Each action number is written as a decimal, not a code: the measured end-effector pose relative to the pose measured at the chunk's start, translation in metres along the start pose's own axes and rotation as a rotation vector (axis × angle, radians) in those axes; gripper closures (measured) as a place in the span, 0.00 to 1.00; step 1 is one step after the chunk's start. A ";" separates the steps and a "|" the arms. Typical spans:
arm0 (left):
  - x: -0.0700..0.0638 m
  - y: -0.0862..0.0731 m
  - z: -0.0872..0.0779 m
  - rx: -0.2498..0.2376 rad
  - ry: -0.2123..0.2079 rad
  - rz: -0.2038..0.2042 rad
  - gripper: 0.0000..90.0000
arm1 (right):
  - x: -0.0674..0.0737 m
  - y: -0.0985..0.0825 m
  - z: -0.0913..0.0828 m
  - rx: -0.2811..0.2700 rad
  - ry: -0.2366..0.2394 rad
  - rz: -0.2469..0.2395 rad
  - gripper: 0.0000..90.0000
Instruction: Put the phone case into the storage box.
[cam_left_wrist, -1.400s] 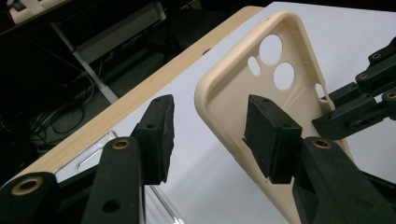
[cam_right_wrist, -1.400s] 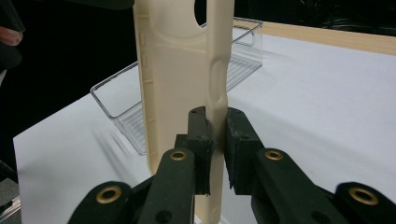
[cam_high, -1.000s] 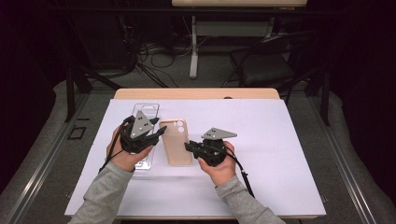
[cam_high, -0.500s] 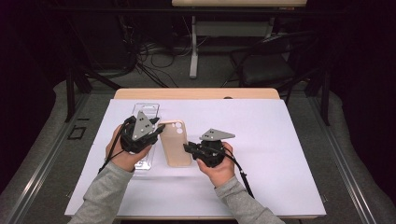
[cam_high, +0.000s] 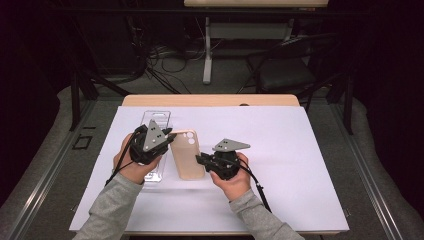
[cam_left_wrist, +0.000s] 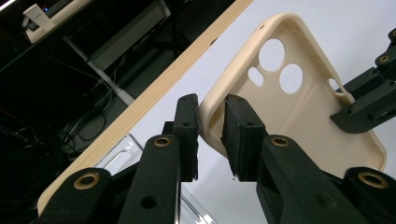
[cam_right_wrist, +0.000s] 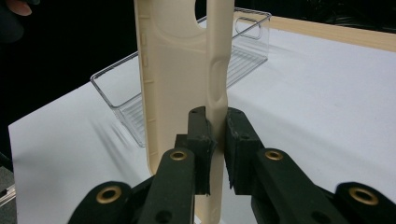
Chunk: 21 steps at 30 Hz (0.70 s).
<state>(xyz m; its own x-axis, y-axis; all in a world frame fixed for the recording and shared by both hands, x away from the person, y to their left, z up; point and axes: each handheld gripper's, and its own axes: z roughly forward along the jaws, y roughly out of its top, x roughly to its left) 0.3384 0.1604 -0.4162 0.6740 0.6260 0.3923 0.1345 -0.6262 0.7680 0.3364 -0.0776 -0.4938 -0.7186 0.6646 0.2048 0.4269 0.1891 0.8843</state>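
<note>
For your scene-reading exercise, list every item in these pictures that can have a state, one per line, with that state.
Beige phone case: empty, held between both grippers, each clamping one side wall.
Clear plastic tray: empty, resting on the white table surface.
Left gripper: shut on the case's wall near the camera cutouts.
Right gripper: shut on the case's opposite side wall.

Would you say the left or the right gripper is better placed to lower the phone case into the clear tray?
Probably left. The left gripper grips the phone case on the side nearest the clear tray; the right gripper holds its far edge.
</note>
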 end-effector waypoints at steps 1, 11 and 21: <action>0.000 0.000 0.000 0.000 0.000 0.000 0.85 | 0.000 0.000 0.000 0.001 0.000 0.000 0.91; 0.000 0.000 -0.001 0.008 0.003 0.023 0.86 | 0.000 0.000 0.001 0.003 0.002 -0.001 0.91; 0.000 0.000 -0.001 0.024 0.002 0.040 0.88 | 0.000 -0.001 0.001 0.007 0.008 -0.001 0.91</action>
<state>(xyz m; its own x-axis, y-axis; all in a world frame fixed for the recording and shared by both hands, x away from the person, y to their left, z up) 0.3380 0.1613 -0.4156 0.6775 0.6012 0.4238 0.1248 -0.6618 0.7392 0.3364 -0.0764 -0.4951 -0.7232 0.6589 0.2070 0.4302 0.1953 0.8814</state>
